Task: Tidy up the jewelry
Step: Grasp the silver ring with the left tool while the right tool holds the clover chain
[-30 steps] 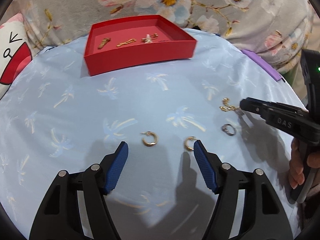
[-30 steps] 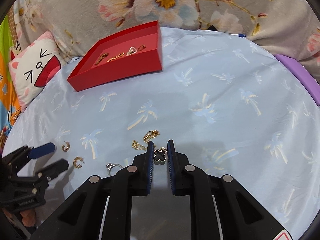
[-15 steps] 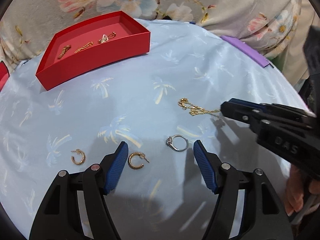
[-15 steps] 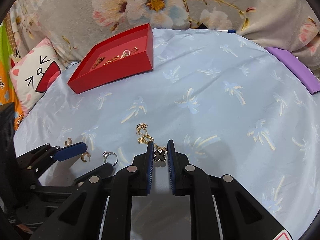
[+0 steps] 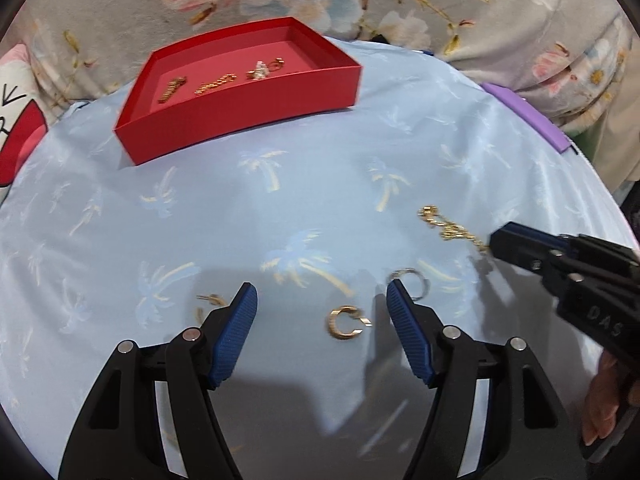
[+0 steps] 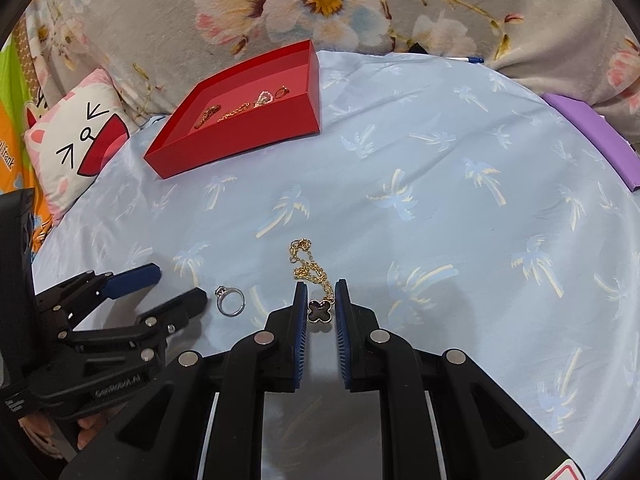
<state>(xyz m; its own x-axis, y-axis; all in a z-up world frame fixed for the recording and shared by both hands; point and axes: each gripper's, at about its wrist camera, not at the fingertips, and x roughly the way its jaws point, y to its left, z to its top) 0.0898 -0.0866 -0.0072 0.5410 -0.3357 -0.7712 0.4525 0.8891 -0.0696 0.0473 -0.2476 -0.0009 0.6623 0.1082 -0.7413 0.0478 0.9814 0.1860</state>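
A: Well, the left gripper (image 5: 322, 298) has its blue-padded jaws spread wide and holding nothing, low over the pale blue palm-print cloth (image 5: 320, 184). A gold C-shaped hoop earring (image 5: 346, 322) lies on the cloth right between those jaws, touching neither pad.

B: Its twin, the second gold hoop earring (image 5: 210, 305), sits just outside the left pad, partly hidden behind it. And the silver ring with a small stone (image 6: 231, 300) lies just past the tip of the right pad.

A: Over to the right gripper (image 6: 320, 298): jaws nearly together, with the black clover-shaped pendant (image 6: 320, 311) in the narrow gap. It looks pinched, though I can't tell for sure that the pads press on it.

B: The thin gold chain (image 6: 310, 266) runs from that pendant away across the cloth, ending in a loose bunch.

A: At the far side stands the shallow red cardboard tray (image 6: 240, 144), with several gold pieces (image 5: 216, 82) lined up inside.

B: A purple flat thing (image 6: 592, 136) lies at the cloth's right edge, and a cat-face cushion (image 6: 76, 140) on the left.
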